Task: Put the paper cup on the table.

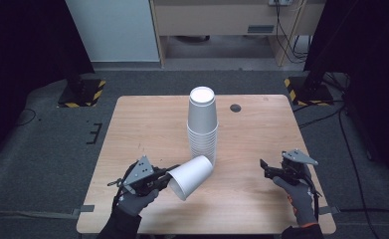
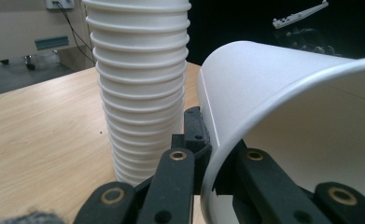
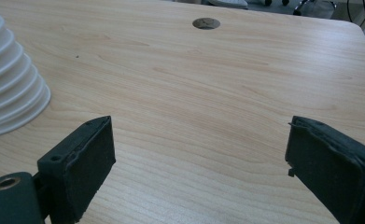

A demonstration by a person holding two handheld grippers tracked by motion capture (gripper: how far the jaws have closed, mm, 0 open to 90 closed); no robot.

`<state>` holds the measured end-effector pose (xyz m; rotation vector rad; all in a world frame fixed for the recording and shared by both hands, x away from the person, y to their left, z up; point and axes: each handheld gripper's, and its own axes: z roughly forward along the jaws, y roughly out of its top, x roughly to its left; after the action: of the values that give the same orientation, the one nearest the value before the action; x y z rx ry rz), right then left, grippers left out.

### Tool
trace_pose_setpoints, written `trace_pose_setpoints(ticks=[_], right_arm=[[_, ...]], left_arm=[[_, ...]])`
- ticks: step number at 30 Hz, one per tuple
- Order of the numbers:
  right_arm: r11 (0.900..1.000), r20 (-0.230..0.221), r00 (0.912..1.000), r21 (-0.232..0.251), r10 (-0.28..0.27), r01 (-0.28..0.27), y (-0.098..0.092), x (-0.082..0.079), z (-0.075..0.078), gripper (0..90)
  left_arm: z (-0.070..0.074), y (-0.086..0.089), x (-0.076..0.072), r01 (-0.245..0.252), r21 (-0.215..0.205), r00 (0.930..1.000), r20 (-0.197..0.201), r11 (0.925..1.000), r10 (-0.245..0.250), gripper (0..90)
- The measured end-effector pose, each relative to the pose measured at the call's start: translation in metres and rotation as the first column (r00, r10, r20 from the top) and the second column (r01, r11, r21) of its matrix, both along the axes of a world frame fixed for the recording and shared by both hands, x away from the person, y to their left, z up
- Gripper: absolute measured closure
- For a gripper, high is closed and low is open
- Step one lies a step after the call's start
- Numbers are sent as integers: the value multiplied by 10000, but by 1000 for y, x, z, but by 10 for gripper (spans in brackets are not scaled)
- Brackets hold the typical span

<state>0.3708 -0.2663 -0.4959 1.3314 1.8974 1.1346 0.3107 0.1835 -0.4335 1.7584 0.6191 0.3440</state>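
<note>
A tall stack of white paper cups (image 1: 202, 124) stands upside down near the middle of the wooden table (image 1: 147, 124). My left gripper (image 1: 168, 175) is shut on the rim of a single white cup (image 1: 192, 176), which lies tilted on its side, its mouth toward the person. In the left gripper view the jaws pinch the single cup's (image 2: 283, 102) wall, one jaw inside and one outside, with the stack (image 2: 140, 88) just behind. My right gripper (image 1: 264, 167) hovers open over the table's right side; its pads (image 3: 89, 163) stand wide apart with nothing between them.
A round grommet hole (image 1: 236, 107) sits in the table's far right part. The stack's base (image 3: 10, 93) lies left of the right gripper. Black stands with yellow-striped bases (image 1: 82, 92) flank the table on the grey floor.
</note>
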Motion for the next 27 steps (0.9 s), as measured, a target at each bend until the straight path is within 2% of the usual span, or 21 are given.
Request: trace_pose_setpoints(ticks=[3, 8, 13, 19, 22, 27], right_arm=[[10000, -133, 9999, -17, -44, 44, -2, 0, -3, 94], [9993, -295, 9994, -316, -195, 186, -6, 1, -8, 97], [9987, -366, 9991, -470, -219, 201, -9, 2, -10, 96], [9987, -344, 9988, -407, -336, 322, -11, 1, -11, 95], [9986, -343, 9989, -431, -321, 306, -11, 2, -12, 94], [9987, -593, 9980, -468, -234, 207, -11, 2, -16, 94]], left_arm=[[-1, 4, 1, -21, 90, 9998, -186, 10000, 23, 870], [-2, 10, 1, -61, 227, 9995, -313, 9997, 68, 871], [-1, 18, 3, -163, 602, 9989, -431, 9981, 189, 870], [-1, 22, 5, -182, 789, 9983, -536, 9967, 225, 871], [-1, 28, 5, -249, 977, 9974, -654, 9949, 314, 871], [0, 39, 4, -402, 1362, 9943, -928, 9899, 531, 871]])
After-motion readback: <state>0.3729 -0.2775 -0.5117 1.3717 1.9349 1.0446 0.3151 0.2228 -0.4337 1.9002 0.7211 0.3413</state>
